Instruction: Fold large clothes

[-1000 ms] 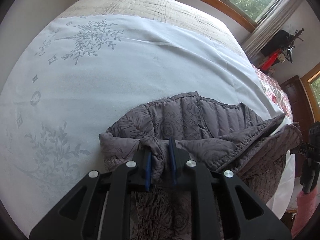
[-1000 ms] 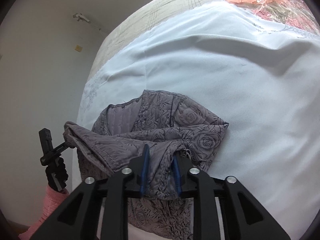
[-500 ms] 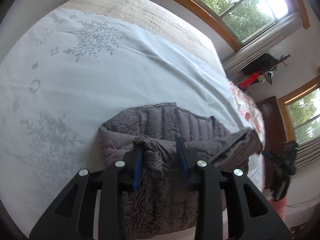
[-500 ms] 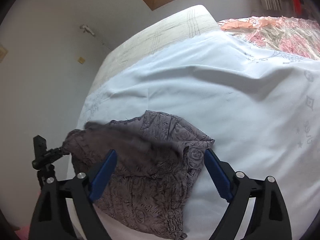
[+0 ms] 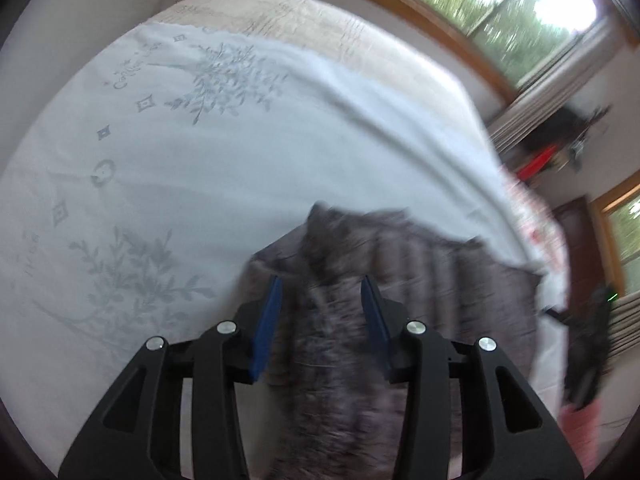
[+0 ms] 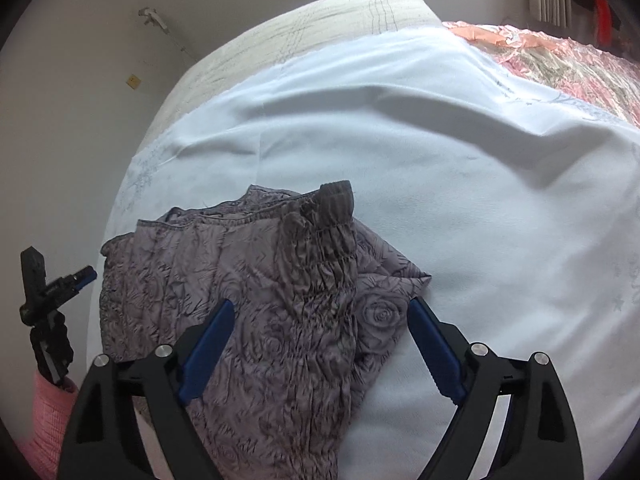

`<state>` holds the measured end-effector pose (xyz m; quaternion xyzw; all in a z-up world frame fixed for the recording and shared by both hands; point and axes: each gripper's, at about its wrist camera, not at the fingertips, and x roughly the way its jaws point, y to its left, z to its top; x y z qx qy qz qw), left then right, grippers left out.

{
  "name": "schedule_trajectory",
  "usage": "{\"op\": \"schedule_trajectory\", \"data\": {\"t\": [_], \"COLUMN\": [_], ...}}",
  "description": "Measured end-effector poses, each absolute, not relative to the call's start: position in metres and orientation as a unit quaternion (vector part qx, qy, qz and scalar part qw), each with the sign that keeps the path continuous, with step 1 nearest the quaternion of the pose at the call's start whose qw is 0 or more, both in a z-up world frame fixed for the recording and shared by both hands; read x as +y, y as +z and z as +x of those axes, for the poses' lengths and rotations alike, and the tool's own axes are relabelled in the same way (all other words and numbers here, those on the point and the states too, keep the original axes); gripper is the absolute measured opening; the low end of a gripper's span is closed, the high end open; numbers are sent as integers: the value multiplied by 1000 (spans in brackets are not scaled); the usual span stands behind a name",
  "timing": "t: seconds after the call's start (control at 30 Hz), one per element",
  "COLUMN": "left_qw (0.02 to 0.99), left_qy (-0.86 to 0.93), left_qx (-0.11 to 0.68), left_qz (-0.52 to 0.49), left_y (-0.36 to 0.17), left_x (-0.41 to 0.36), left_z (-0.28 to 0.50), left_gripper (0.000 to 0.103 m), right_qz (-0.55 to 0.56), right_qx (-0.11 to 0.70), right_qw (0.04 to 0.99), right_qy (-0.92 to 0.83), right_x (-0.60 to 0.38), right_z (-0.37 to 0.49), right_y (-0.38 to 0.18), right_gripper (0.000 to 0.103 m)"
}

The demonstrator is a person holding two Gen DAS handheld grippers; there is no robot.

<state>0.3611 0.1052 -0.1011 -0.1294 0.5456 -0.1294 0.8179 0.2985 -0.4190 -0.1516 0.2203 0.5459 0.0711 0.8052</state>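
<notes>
A grey quilted jacket with a rose pattern (image 6: 256,320) lies bunched on the white bedsheet (image 6: 440,160) near the bed's edge, a sleeve with a ribbed cuff (image 6: 334,200) laid over it. My right gripper (image 6: 320,316) is wide open just above the jacket, holding nothing. In the left wrist view the jacket (image 5: 400,280) is motion-blurred. My left gripper (image 5: 322,292) is open over it, its jaws apart with fabric lying between them. The left gripper also shows in the right wrist view (image 6: 76,276), beyond the jacket's left side.
The embroidered white sheet (image 5: 180,160) covers a beige mattress (image 5: 320,20). A pink floral quilt (image 6: 560,56) lies at the far right. A wall runs along the bed's left side. Windows (image 5: 500,8) and a dark door are across the room.
Both grippers were shut on jacket folds a second ago. They have opened and let go, the right first. The jacket has dropped onto the bed and both grippers have pulled back.
</notes>
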Motion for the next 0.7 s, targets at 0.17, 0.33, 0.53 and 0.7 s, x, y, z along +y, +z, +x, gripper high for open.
{"op": "schedule_trajectory", "data": {"t": [0.17,0.33,0.53,0.7], "left_qw": [807,823,869,859], "left_qy": [-120,-121,-108,-90], "left_qx": [572,551,477,501], "left_qz": [-82,-57,-74,-50], "left_y": [-131,-124,-86,-111], "left_x": [80,65,69,57], "left_z": [372,374,370,391], "left_gripper": [47,10,7,7], "right_qz": [191,182,233,230], "right_qx": [556,536,498,528], "right_qw": [806,821,835,817], "right_qy": [67,65,40,16], "right_x": [-406,-406,-436,-438], "right_z": [311,314,319,335], "right_y": [-160,-145,-130,-164], "right_gripper": [68,12,10,10]}}
